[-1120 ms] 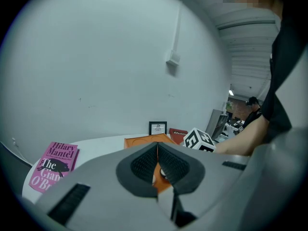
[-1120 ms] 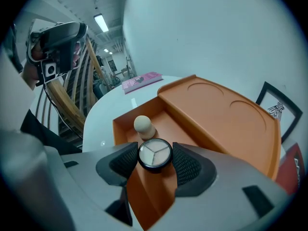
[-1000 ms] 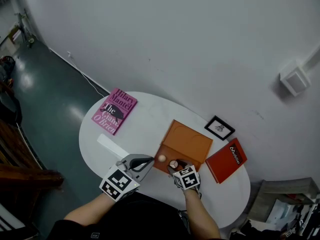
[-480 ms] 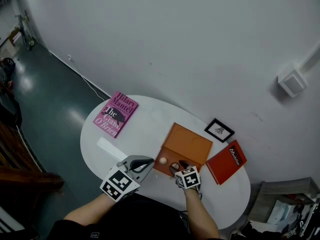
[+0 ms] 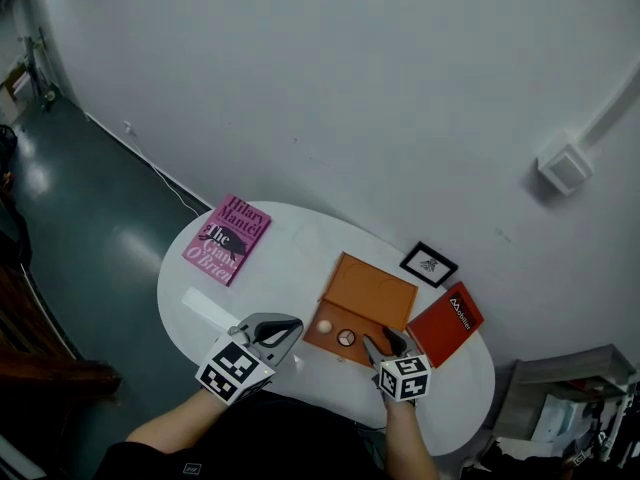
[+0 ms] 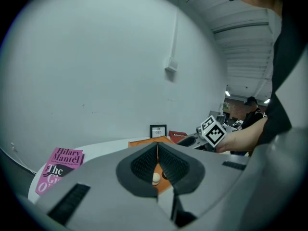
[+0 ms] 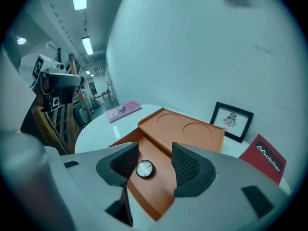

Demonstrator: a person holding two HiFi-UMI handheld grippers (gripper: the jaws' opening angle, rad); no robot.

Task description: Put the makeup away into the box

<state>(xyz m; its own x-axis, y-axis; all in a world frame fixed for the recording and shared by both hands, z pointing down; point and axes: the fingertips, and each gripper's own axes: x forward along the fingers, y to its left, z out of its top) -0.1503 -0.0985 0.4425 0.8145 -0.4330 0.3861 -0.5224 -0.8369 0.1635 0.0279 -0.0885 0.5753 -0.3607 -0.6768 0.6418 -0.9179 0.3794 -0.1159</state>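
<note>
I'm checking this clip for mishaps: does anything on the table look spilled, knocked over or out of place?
Nothing stands out. The orange box lies open on the table, with the round compact and a small beige ball inside it. The pink book and red book lie flat, and nothing looks spilled.

The pads (image 7: 185,165) of my right claw (image 7: 155,163) look like dark ribbed rubber set in matt grey plastic, the box (image 7: 192,129) beneath is smooth matt orange, the round compact (image 7: 144,169) has a glossy lid, and the white table (image 7: 99,129) has a smooth sheen
</note>
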